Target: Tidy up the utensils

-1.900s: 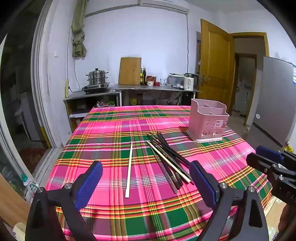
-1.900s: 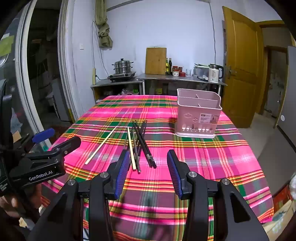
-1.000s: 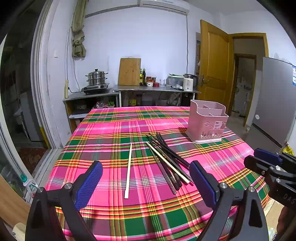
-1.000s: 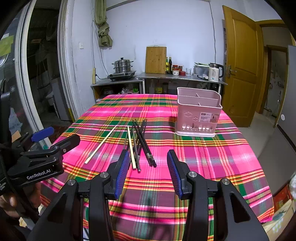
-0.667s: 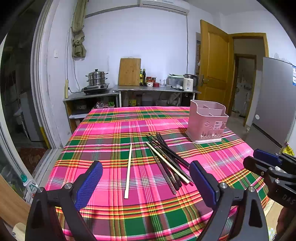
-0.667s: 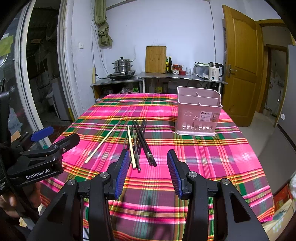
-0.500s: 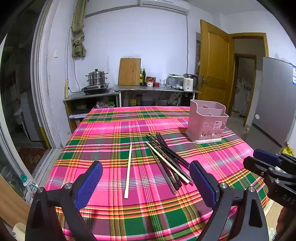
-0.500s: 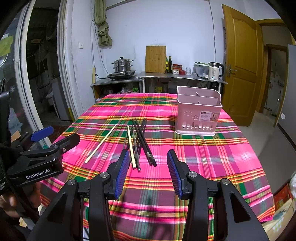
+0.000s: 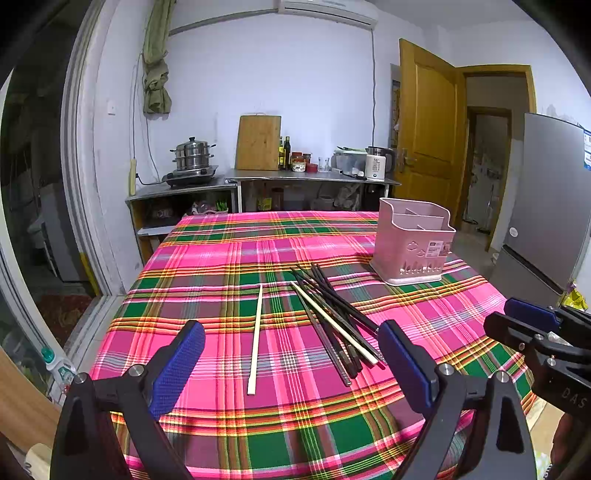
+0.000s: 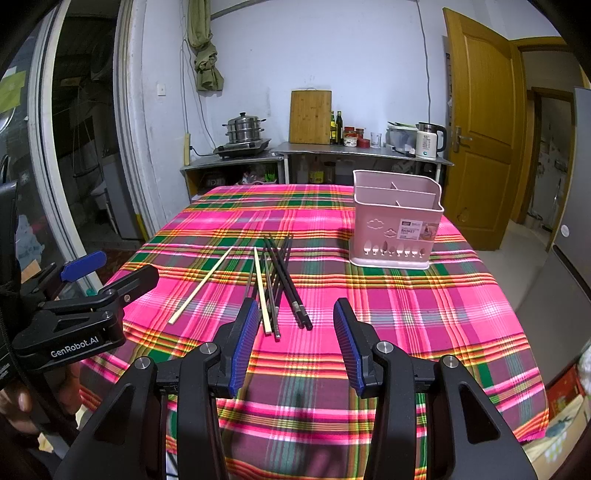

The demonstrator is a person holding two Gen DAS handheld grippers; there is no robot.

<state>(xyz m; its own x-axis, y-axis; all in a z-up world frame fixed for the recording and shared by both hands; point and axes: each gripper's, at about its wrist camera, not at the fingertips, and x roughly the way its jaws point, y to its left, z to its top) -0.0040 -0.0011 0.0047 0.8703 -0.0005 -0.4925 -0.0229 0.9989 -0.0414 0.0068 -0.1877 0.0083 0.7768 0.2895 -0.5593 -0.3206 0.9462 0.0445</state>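
Chopsticks, slim dark and pale sticks, fanned on plaid-clothed bench just ahead of right claw; both claws gaping, left claw too.

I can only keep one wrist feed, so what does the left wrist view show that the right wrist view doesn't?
Only the left wrist view shows the air conditioner and the right tool from outside. Only the right wrist view shows the left tool from outside and the hand holding it. Both show the pink utensil basket, the lone pale chopstick, the chopstick pile and the plaid tablecloth.
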